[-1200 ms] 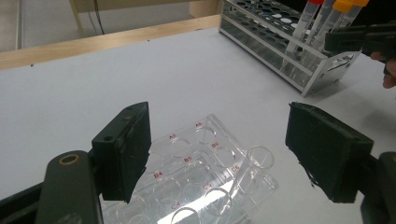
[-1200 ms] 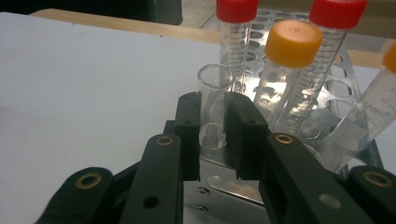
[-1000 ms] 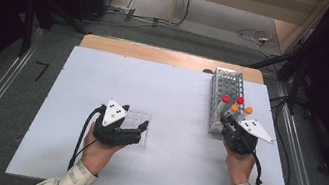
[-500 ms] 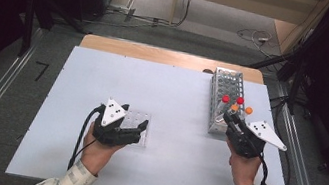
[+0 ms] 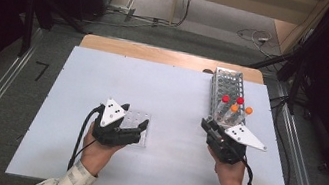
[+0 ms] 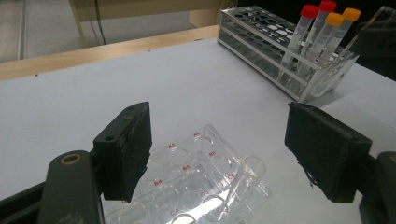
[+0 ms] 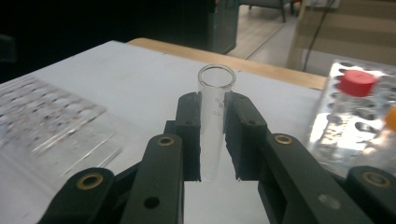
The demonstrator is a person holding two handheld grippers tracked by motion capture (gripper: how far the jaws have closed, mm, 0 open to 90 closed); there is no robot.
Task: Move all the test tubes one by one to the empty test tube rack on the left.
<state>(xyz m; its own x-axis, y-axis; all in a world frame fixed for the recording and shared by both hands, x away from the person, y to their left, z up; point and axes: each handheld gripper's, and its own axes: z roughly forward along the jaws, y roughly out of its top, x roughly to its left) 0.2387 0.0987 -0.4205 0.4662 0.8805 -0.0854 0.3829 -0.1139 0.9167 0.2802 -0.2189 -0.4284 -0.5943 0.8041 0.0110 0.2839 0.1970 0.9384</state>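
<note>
Pinching an uncapped glass tube [image 7: 215,116] upright in the right gripper [image 7: 215,140] jaws, keeping its mouth up; left gripper [image 6: 217,154] jaws spread astride the clear well plate [image 6: 201,182], steadying it mid-bench.

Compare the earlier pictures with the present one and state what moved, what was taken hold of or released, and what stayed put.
The right gripper, its jaws shut on an uncapped clear tube, has drawn back from the rack toward the table's near edge. Nothing was newly gripped or released. The left gripper stayed over the well plate, jaws open; rack and capped tubes unchanged.
</note>
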